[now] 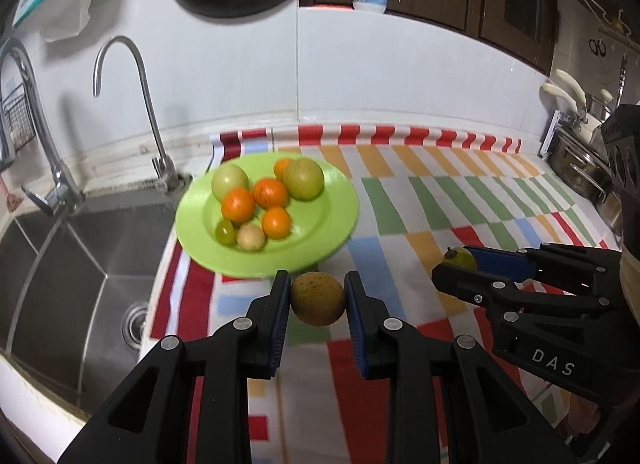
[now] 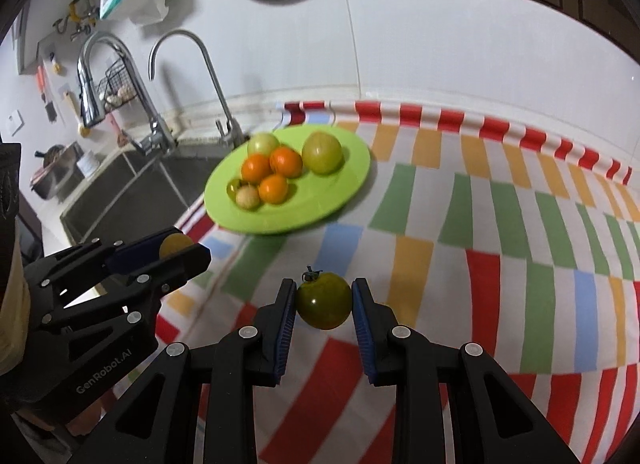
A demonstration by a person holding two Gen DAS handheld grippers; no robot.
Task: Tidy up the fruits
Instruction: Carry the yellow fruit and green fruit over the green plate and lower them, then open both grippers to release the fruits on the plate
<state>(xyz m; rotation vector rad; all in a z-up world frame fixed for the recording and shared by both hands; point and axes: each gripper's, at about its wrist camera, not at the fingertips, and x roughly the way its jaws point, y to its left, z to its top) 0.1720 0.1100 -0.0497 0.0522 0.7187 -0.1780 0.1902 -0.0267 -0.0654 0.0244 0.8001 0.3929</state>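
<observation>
The left gripper (image 1: 318,300) pinches a small brown round fruit (image 1: 317,298) between its blue pads; the right gripper (image 2: 324,300) pinches a dark green tomato (image 2: 324,300) the same way, stem up. Both hang over the striped cloth (image 2: 500,223), just short of the green plate (image 1: 340,199), which sits beside the sink (image 1: 72,264). The plate already carries 7 fruits, so these 2 are likely bound there.
</observation>
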